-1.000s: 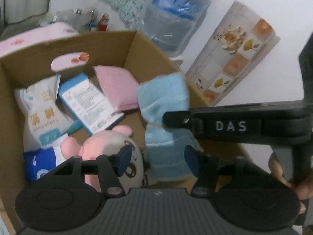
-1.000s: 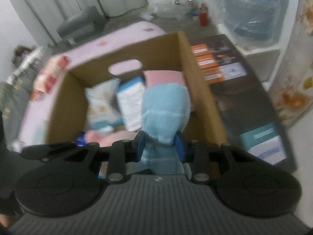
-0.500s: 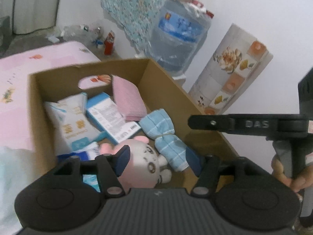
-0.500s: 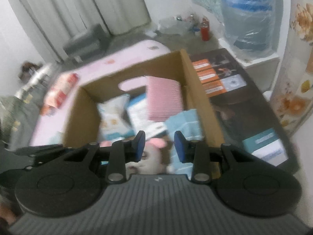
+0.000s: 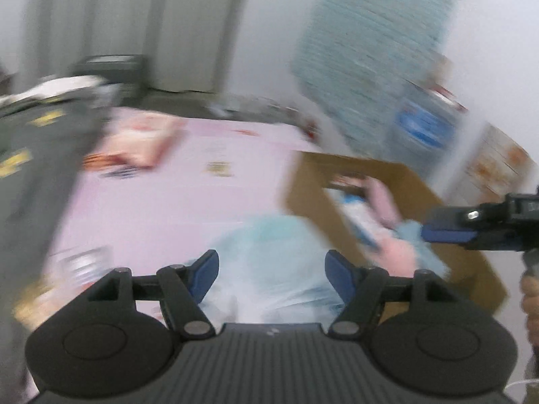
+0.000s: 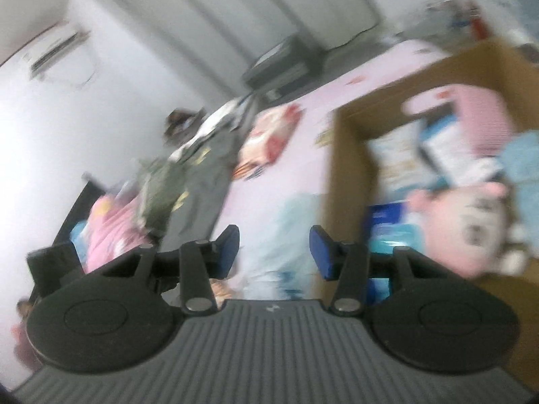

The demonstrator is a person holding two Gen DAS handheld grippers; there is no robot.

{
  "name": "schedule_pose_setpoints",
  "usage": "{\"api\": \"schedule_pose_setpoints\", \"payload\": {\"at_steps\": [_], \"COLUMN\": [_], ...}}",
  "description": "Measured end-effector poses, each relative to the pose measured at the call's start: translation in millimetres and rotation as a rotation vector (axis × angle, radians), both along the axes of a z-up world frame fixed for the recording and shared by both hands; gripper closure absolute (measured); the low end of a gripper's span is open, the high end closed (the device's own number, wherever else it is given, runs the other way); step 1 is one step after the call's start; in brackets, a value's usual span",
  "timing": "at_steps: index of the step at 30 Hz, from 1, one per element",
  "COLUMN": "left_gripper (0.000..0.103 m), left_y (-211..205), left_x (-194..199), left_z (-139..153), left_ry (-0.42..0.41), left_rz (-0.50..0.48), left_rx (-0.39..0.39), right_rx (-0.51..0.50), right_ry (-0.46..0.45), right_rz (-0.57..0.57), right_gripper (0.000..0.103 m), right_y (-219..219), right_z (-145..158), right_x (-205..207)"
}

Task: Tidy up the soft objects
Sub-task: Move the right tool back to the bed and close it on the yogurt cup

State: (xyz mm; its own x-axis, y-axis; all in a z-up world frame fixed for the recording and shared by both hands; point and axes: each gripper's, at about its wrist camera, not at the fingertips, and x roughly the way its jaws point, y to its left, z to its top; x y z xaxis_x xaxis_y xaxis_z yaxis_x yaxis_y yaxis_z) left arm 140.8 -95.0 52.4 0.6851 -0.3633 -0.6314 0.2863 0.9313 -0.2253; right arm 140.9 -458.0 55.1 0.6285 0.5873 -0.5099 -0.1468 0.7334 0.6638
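Note:
Both views are blurred by motion. My left gripper [image 5: 272, 277] hangs over the pink bed sheet [image 5: 175, 202], its jaws opening with nothing pressed between them. A pale blue soft bundle [image 5: 269, 252] lies on the sheet just beyond its fingertips, left of the cardboard box [image 5: 374, 175]. My right gripper [image 6: 274, 252] is empty too, its jaws opening, and points at the same pale bundle [image 6: 286, 232] by the box wall [image 6: 347, 168]. Inside the box lie a pink plush toy [image 6: 471, 229], a blue towel [image 6: 525, 155] and a pink cloth [image 6: 481, 118].
A grey-green garment [image 6: 188, 168] and a red-patterned packet [image 6: 269, 138] lie on the bed to the left. A water jug [image 5: 421, 128] and a patterned panel [image 5: 498, 165] stand behind the box. A hand [image 5: 530, 299] holds the right gripper at the far right.
The right gripper let go of the blue towel, which now lies in the box. Both views swung left from the box to the bed, and both jaws widened.

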Motion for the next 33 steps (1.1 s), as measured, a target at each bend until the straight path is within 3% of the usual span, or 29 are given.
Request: {"api": "schedule_pose_setpoints", "payload": {"at_steps": [6,10,15,21,26,33], "left_gripper": [0.032,0.033,0.035,0.040,0.041,0.041], "left_y": [82.1,111.5,125.4,132.9,140.9,159.4], "left_x": [-37.1,-44.8,-43.9,-35.2,-26.5,-17.5], "left_z": [-16.1,-29.2,-44.4,-60.4,-69.2,-73.2], "left_ry": [0.006,0.034,0.028,0.038,0.044,0.061], "left_rz": [0.216,0.278,0.300,0.307,0.322,0.346], "left_rx": [0.009,-0.010,-0.021,-0.062,-0.059,-0.080], "right_rx": [0.048,0.042,0.000,-0.058,-0.151,-0.280], "right_ry": [-0.002,0.061,0.157,0.234,0.291,0.363], "right_rz": [0.199,0.311,0.419,0.431,0.453,0.511], "right_gripper": [0.053,0.052,0.050,0.047,0.025,0.026], "right_y": [88.9,149.1,215.2,262.2,297.6,354.4], "right_z": [3.0,-8.9,-30.5,-53.9,-76.5,-118.6], "right_x": [36.7,60.3,82.1,111.4,157.2,209.9]}}
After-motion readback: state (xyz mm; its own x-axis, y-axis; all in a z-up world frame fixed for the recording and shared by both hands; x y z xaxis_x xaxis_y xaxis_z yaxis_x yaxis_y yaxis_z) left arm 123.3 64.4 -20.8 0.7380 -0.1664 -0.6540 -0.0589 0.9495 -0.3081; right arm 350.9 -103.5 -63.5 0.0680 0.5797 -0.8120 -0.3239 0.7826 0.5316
